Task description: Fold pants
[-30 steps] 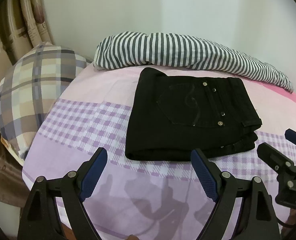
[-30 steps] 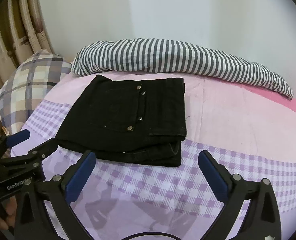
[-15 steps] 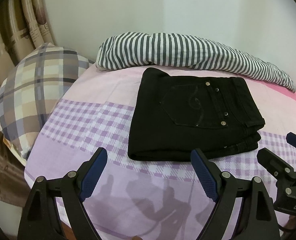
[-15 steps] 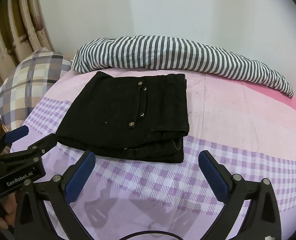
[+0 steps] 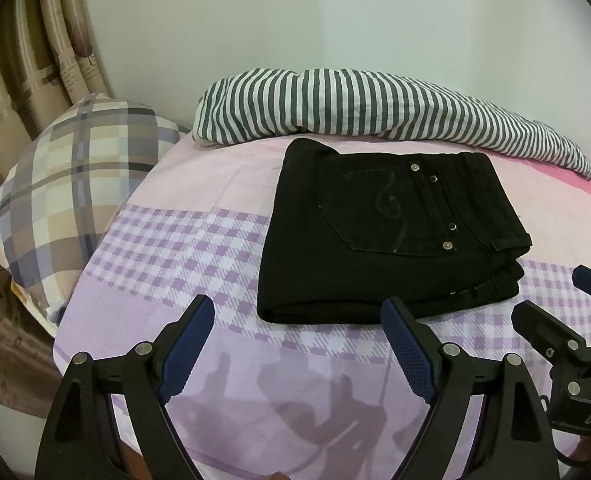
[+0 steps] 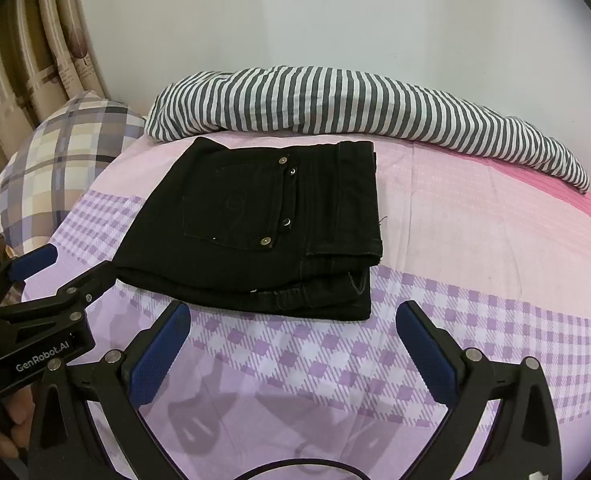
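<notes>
Both grippers, left (image 5: pixel 297 328) and right (image 6: pixel 293 334), stood wide open and empty, hovering just short of the pants (image 5: pixel 379 240). Over the last second they had drawn back slightly while the pants stayed put, a compact black stack on the bed (image 5: pixel 175 236), back pocket up, near the striped blanket (image 5: pixel 375 112). That suggested the folding was done and only the retreat remained. "GenRobot.AI" showed on the left tool in the right view; "DAS" was legible on the right one.
</notes>
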Tool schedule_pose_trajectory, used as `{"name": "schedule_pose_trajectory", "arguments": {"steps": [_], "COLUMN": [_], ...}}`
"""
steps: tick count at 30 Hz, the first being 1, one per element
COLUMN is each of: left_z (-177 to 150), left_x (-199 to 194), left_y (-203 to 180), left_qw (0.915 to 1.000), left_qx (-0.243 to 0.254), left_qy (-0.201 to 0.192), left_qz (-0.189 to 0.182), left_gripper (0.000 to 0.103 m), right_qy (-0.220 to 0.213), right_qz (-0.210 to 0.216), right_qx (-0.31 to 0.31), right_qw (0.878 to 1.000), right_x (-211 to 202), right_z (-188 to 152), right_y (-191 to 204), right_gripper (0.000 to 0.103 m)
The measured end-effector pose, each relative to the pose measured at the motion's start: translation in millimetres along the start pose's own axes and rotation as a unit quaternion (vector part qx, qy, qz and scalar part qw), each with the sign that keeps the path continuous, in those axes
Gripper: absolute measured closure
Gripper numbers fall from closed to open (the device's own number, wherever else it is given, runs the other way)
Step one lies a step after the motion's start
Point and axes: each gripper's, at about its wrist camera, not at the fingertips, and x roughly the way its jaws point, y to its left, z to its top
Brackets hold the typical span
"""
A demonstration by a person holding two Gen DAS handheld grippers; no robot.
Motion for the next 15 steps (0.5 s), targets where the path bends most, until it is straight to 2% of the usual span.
{"name": "schedule_pose_trajectory", "arguments": {"steps": [15], "left_z": [-0.5], "left_x": [0.1], "left_y": [-3.5], "left_qw": [0.9999], "left_qx": [0.011], "left_qy": [-0.006], "left_qz": [0.009], "left_gripper": [0.018], "right_qy": [0.005], "right_qz": [0.004], "right_qx": [0.007], "right_qw": [1.0], "right_x": [2.5], "right_z": [-4.8], "right_y": [-1.1], "right_gripper": [0.001]}}
